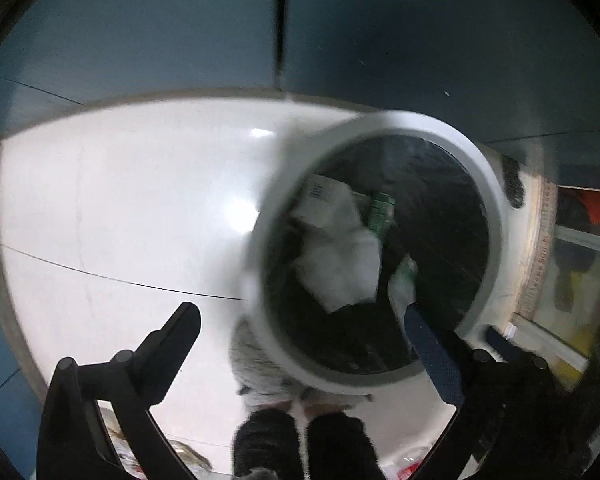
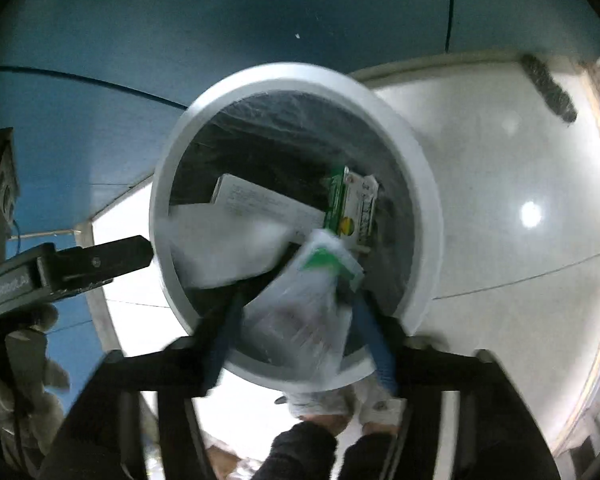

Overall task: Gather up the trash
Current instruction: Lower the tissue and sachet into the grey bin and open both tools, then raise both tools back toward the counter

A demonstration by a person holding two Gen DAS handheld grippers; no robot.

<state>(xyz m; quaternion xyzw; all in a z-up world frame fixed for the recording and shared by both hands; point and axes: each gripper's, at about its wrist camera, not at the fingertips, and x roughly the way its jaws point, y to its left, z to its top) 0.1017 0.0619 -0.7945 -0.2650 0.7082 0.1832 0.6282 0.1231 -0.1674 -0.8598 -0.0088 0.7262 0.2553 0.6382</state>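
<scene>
- Left wrist view: the left claw [image 1: 300, 320] points down over a white round bin [image 1: 484, 184] lined with a dark bag and standing on a pale tiled floor [image 1: 120, 200] next to a blue wall [image 1: 140, 40].
- Its fingers are spread wide, one out over the floor and the other over the bin's mouth, with nothing pinched between them.
- Inside the bin lie a crumpled white paper [image 1: 340, 256], a white box [image 1: 320, 192] and a green carton [image 1: 380, 212].
- A small white and green scrap [image 1: 404, 280] sits just off the tip of the blue-padded finger; motion blur makes it hard to tell whether it is falling or already lying there.
- Right wrist view: the right claw [image 2: 296, 304] hangs over the near rim of the same bin [image 2: 420, 184], fingers apart.
- A clear plastic wrapper [image 2: 300, 320] with a green label lies loosely between the fingers, and the blue pads do not seem to press on it, so it looks released.
- The wrapper hangs partly over the near rim, so it could slide outside.
- To do this drop well, keep the right claw over the middle of the opening and spread until the wrapper clears both fingers.
- Then lift straight up, so no finger drags the wrapper or the bag lining back out.
</scene>
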